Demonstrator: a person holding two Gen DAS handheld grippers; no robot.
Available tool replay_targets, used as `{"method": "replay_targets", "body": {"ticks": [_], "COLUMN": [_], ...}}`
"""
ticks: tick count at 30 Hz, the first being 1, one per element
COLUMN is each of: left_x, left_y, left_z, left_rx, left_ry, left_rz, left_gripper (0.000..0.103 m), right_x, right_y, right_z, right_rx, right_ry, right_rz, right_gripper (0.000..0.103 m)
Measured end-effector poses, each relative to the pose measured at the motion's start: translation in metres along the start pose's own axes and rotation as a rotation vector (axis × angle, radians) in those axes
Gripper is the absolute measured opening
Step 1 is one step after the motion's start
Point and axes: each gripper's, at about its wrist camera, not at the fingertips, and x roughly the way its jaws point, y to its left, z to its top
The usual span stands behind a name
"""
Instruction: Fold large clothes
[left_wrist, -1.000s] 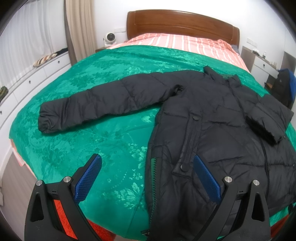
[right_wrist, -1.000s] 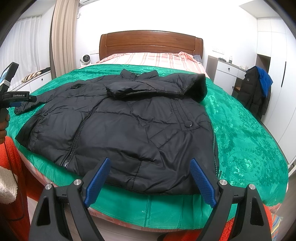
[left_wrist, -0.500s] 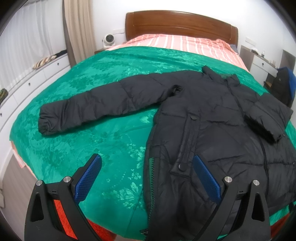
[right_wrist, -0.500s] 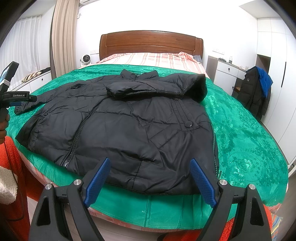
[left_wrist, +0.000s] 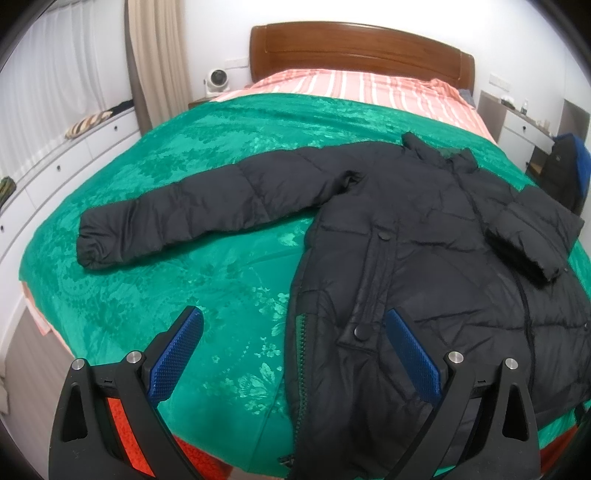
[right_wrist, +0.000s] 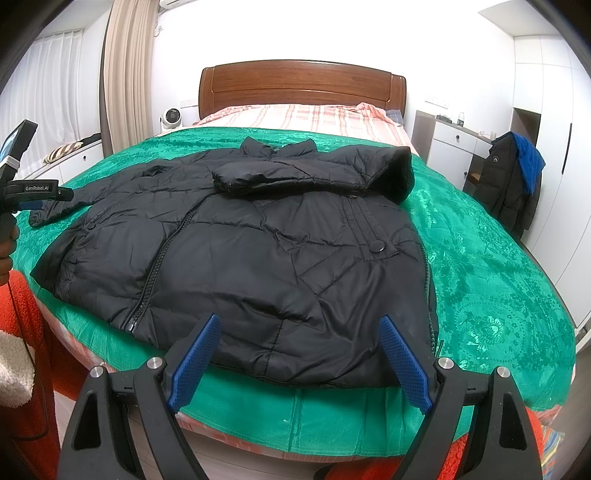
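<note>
Scene, ordered left to right:

1. White drawer units (left_wrist: 74, 158) stand along the wall to the left of the bed.
2. Green bedspread (left_wrist: 207, 155) covers the bed; a striped pink sheet (left_wrist: 369, 83) shows near the wooden headboard (left_wrist: 354, 48).
3. Black padded jacket (right_wrist: 258, 251) lies flat, front up and zipped, on the bedspread at the near edge of the bed. In the left wrist view one sleeve (left_wrist: 207, 206) extends straight out to the left across the bedspread. The other sleeve (right_wrist: 295, 173) is folded across the chest, cuff pointing left in the right wrist view.
4. Left gripper (left_wrist: 295, 347): jaws spread wide, nothing between the blue pads. It hangs above the near left edge of the jacket, clear of the fabric.
5. Right gripper (right_wrist: 299, 354): jaws spread wide, nothing held. It hangs over the jacket hem, not touching.
6. A dark coat (right_wrist: 506, 184) with blue fabric hangs at far right, beside a white cabinet (right_wrist: 450, 151)
</note>
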Motion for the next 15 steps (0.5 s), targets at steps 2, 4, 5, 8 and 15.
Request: {"method": "replay_targets", "body": {"ticks": [2, 4, 5, 8, 15], "left_x": [-0.0008, -0.0007, -0.0005, -0.0003, -0.0009], "left_y": [-0.0003, -0.0004, -0.0006, -0.0012, -0.0019], "left_z": [0.0003, 0.0003, 0.0001, 0.0002, 0.0002], "left_rx": [-0.001, -0.001, -0.001, 0.002, 0.004], "left_ry": [-0.003, -0.002, -0.001, 0.0, 0.0], "left_rz": [-0.001, -0.002, -0.002, -0.001, -0.001], "left_gripper": [0.1, 0.1, 0.1, 0.1, 0.1], "right_x": [0.0, 0.0001, 0.0001, 0.0004, 0.0003], "right_y": [0.0, 0.0, 0.0, 0.0008, 0.0009], "right_z": [0.0, 0.0, 0.0, -0.0006, -0.0005], "right_rx": [0.0, 0.0, 0.0, -0.002, -0.002], "right_ry": [-0.001, 0.0, 0.0, 0.002, 0.001], "right_rz": [0.0, 0.0, 0.0, 0.002, 0.002], "right_gripper": [0.087, 0.087, 0.087, 0.087, 0.087]}}
